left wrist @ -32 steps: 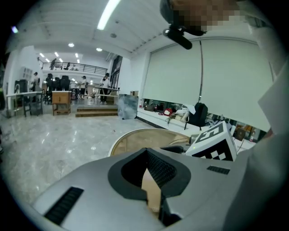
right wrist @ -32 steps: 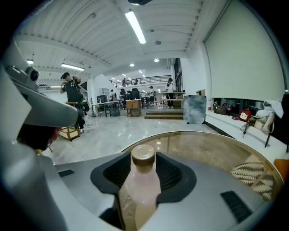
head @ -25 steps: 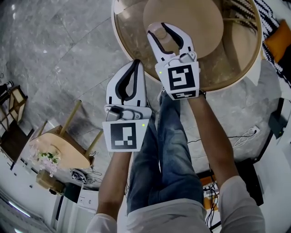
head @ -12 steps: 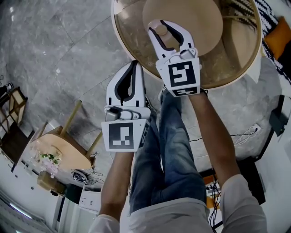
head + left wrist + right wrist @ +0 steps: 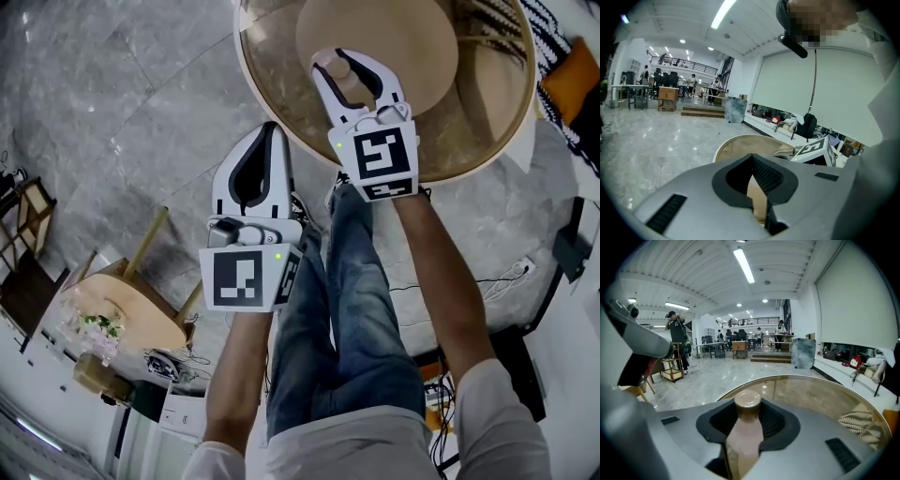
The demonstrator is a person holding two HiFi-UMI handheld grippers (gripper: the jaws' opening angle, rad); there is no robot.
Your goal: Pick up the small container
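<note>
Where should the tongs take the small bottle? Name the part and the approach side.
The body below the cap, from the near edge of the table: the small bottle stands upright and its neck narrows. The right tongs have just been closing and pinch it there.

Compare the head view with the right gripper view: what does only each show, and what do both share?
Only the head view shows the person's jeans and right forearm. Only the right gripper view shows ceiling lights and a standing person across the hall. Both show the right tool, whose jaws have just been closing and now grip the small bottle, over the round glass table.
</note>
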